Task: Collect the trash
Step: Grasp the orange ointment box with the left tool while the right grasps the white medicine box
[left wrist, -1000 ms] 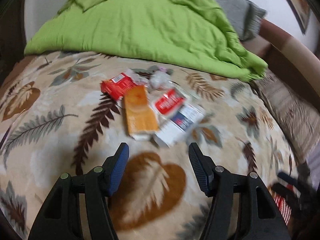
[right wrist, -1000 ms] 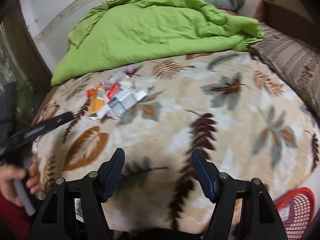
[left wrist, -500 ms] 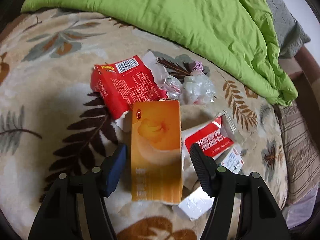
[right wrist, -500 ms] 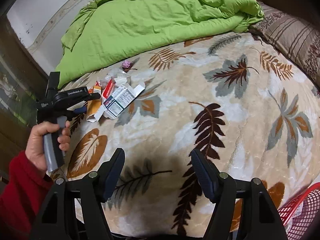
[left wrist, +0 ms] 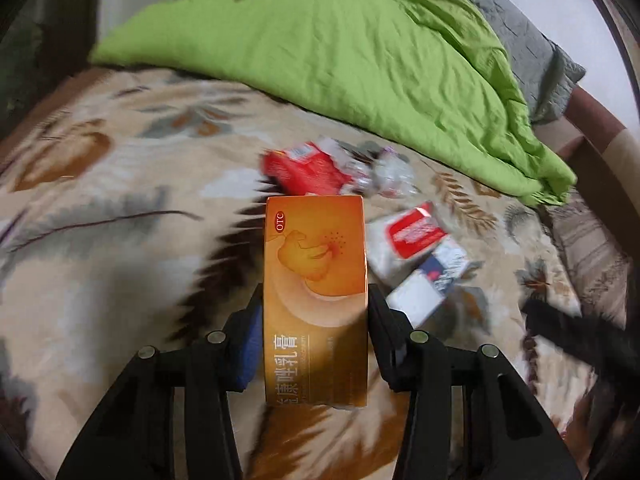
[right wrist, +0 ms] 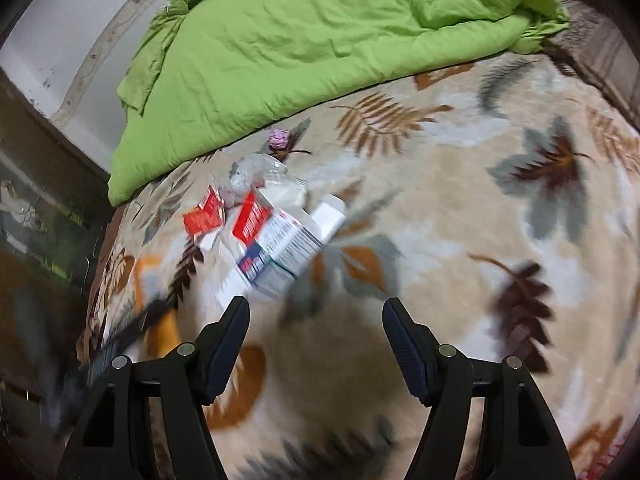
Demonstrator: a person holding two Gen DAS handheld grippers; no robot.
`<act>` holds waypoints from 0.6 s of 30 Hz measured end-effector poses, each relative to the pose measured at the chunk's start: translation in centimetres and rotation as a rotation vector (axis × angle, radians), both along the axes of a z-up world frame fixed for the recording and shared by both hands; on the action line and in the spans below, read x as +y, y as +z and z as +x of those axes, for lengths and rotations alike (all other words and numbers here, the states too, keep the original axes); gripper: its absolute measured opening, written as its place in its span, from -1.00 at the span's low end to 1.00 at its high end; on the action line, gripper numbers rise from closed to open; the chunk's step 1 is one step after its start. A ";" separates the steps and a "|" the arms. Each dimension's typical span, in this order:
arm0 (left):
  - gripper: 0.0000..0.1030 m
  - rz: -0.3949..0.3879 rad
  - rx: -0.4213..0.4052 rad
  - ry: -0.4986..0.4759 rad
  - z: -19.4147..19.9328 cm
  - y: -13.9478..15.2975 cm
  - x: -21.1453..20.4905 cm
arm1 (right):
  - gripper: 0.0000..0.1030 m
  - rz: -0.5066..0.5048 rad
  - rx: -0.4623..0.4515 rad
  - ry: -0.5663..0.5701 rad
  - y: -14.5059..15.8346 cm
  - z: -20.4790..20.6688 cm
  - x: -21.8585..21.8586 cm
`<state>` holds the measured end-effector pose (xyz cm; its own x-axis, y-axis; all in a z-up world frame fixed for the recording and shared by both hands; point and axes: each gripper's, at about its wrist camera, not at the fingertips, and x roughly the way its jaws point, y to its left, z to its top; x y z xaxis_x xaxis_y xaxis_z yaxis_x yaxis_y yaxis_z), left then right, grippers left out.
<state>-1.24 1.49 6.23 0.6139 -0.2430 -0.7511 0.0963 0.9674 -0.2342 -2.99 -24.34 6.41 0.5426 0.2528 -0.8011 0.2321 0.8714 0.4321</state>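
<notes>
An orange medicine box (left wrist: 316, 280) stands lengthwise between the jaws of my left gripper (left wrist: 316, 292). The jaws are closing and both pads press on its long sides. Behind it on the leaf-patterned blanket (left wrist: 120, 272) lie a red wrapper (left wrist: 304, 172), crumpled clear plastic (left wrist: 392, 176), a red-and-white sachet (left wrist: 416, 232) and a white-and-blue carton (left wrist: 436, 276). My right gripper (right wrist: 316, 304) hangs open over the blanket, just in front of the white-and-blue carton (right wrist: 284, 248), with nothing between its fingers. In the right wrist view the orange box (right wrist: 162, 332) is a blur at lower left.
A green quilt (left wrist: 340, 60) is heaped across the far side of the bed, with a grey pillow (left wrist: 520, 40) behind it. A striped cushion (left wrist: 592, 248) lines the right edge. A small pink ball (right wrist: 279, 138) lies near the quilt's hem. A wall borders the bed's left side.
My left gripper came down over the orange box and its jaws narrowed onto the box's sides. My right gripper swung left toward the trash pile, still open.
</notes>
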 end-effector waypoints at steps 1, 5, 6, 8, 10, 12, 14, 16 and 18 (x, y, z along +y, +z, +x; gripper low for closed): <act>-0.11 0.010 -0.007 0.018 -0.3 -0.1 0.5 | 0.42 -0.003 0.010 -0.009 -0.3 1.1 0.5; -0.11 0.010 -0.013 0.076 -0.5 -0.6 2.9 | 0.42 0.018 0.083 -0.038 -2.1 5.5 2.9; -0.11 0.006 -0.015 0.078 -0.5 -0.6 3.4 | 0.42 0.015 0.095 -0.045 -2.5 6.3 3.4; -0.11 0.005 -0.021 0.105 -0.4 -0.8 4.4 | 0.42 -0.049 0.112 -0.051 -2.9 7.5 4.4; -0.11 -0.020 -0.005 0.105 -0.2 -1.1 4.8 | 0.42 -0.094 0.132 -0.048 -3.6 8.3 5.0; -0.11 -0.019 0.000 0.097 -0.2 -1.3 4.8 | 0.42 -0.091 0.168 -0.044 -4.7 8.5 5.0; -0.11 -0.012 -0.011 0.079 -0.2 -1.2 4.4 | 0.41 -0.058 0.171 -0.035 -5.5 7.8 4.4; -0.11 0.003 -0.027 0.067 -0.4 -1.0 4.0 | 0.19 -0.077 0.152 -0.024 -5.1 6.7 3.7; -0.11 0.005 -0.031 0.043 -0.5 -1.0 3.4 | 0.02 -0.071 0.135 -0.009 -4.6 5.5 3.1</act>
<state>-1.70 4.93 5.25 0.6467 -0.2117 -0.7327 0.0616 0.9721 -0.2265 2.55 -21.26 1.81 0.4303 0.1882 -0.8829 0.2920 0.8964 0.3334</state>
